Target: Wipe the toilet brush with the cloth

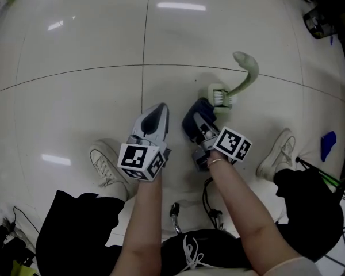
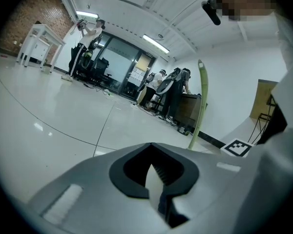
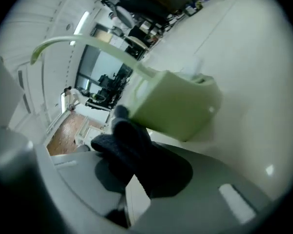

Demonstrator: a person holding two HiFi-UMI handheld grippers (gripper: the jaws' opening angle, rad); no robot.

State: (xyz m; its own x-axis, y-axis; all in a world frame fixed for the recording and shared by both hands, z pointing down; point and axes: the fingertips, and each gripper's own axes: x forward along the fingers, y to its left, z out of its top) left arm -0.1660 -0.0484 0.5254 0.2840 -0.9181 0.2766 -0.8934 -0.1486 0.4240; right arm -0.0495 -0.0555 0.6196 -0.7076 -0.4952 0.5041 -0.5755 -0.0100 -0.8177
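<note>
Your right gripper [image 1: 193,121] clamped on dark blue fleecy cloth [image 3: 128,149]; cloth touches pale green plastic toilet brush [image 1: 234,91], upright on white tiled floor [image 1: 75,50]; your left gripper [image 1: 156,117] jaws together, empty; brush unsteadied; push sideways, likely topples or skids.

2 hand-held grippers [image 1: 160,109] [image 1: 200,130], 1 toilet brush [image 1: 242,85], 1 cloth [image 1: 194,112] and 2 shoes [image 1: 106,165] [image 1: 279,153].

Cloth [image 1: 193,112] in right claw [image 1: 200,124], just behind toilet brush [image 1: 224,95] on floor [image 1: 75,96]; left claw [image 1: 158,112] leftward.
</note>
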